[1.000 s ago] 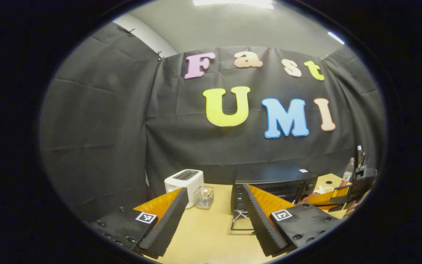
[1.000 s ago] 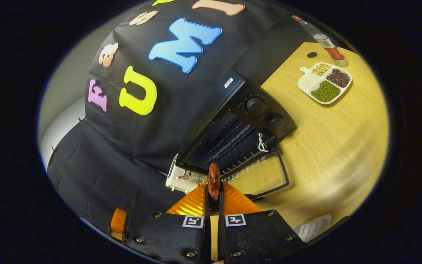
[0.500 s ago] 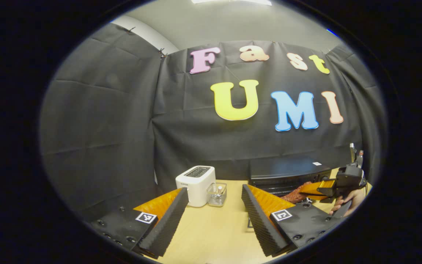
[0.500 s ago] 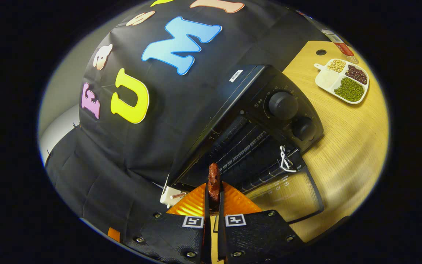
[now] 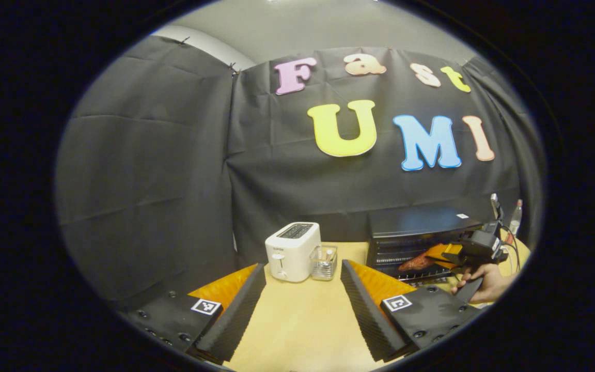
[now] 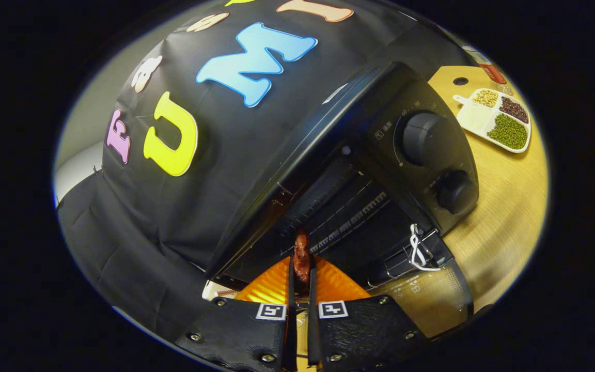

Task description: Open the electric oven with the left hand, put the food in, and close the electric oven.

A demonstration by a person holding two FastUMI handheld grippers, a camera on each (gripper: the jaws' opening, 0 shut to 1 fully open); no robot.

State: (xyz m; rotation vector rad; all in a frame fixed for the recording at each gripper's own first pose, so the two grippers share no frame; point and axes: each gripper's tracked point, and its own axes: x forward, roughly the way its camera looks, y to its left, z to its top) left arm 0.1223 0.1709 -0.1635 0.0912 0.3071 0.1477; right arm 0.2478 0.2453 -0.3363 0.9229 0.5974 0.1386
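The black electric oven [image 6: 401, 155] stands with its glass door [image 6: 426, 299] folded down flat and its wire rack [image 6: 349, 217] showing. My right gripper [image 6: 301, 263] is shut on a reddish-brown piece of food [image 6: 301, 253], whose tip sits at the oven's mouth just over the rack. In the left gripper view the oven [image 5: 416, 232] is at the right, and the food [image 5: 416, 262] pokes into its opening from the right gripper [image 5: 434, 256], held by a hand [image 5: 486, 283]. My left gripper [image 5: 300, 305] hangs open above the wooden table [image 5: 297, 320], well to the left of the oven.
A white toaster [image 5: 292, 250] and a small clear container [image 5: 323, 262] stand left of the oven. A white divided dish of beans [image 6: 494, 121] and a bottle [image 6: 488, 67] sit on the table beyond the oven's knob side.
The right gripper has carried the food forward to the oven's opening. The left gripper has drawn back and swung left, away from the oven, still open.
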